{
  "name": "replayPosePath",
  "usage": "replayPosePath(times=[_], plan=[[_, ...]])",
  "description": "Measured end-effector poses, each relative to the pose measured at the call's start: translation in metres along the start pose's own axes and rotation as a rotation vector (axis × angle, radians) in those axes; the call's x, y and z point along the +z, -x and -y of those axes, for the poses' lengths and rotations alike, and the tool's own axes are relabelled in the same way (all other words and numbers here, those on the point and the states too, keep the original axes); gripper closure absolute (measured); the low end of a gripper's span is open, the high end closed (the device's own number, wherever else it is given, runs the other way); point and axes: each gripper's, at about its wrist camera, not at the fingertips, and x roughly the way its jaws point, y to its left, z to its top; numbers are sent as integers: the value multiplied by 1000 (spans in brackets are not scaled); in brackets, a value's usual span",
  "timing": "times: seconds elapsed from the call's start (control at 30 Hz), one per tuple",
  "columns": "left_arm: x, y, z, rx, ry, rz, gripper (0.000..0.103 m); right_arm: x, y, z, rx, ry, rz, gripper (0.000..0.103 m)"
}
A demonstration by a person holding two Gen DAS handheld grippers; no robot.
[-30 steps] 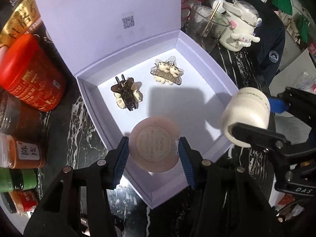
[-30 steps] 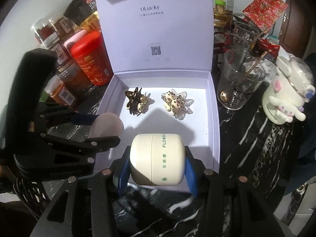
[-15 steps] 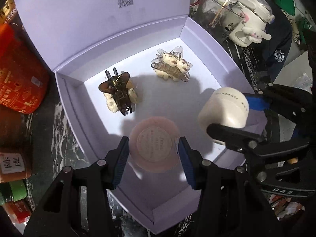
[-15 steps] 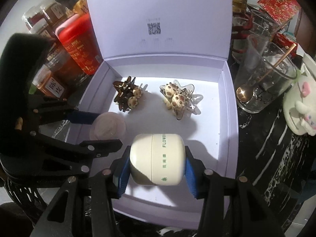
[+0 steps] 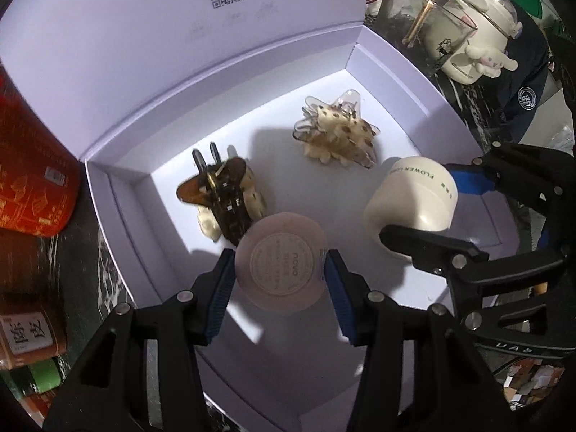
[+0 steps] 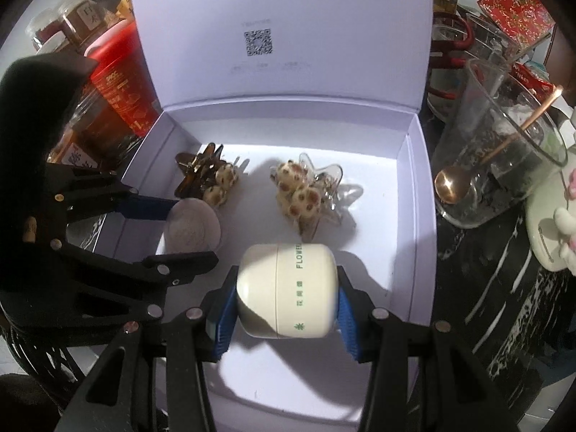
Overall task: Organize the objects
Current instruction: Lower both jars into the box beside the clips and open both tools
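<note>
An open white box (image 5: 118, 194) (image 6: 419, 216) holds a brown hair claw (image 5: 223, 198) (image 6: 201, 176) and a clear hair claw with cream spotted beads (image 5: 338, 136) (image 6: 306, 190). My left gripper (image 5: 280, 277) (image 6: 180, 226) is shut on a round pink compact (image 5: 280, 268) (image 6: 192, 223), held low inside the box just in front of the brown claw. My right gripper (image 6: 286, 302) (image 5: 428, 212) is shut on a cream jar (image 6: 288, 291) (image 5: 410, 198) marked FLOWER, held over the box floor in front of the clear claw.
The box lid (image 6: 280, 28) stands upright behind. A red canister (image 5: 28, 165) (image 6: 122, 79) and spice jars (image 5: 28, 331) crowd the left side. A glass with a spoon (image 6: 500, 158) and a white character mug (image 5: 478, 46) stand to the right on the black marble top (image 6: 486, 288).
Both grippers have moved forward and down into the box with their objects. The compact now sits close to the brown claw and the jar near the clear claw.
</note>
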Motion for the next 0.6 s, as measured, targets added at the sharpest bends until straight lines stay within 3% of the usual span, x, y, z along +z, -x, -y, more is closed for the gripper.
replayPosePath(times=[0.6], plan=[[16,-7,-1,46,22,28,55,18,-11,9,-14,-22,40,54]])
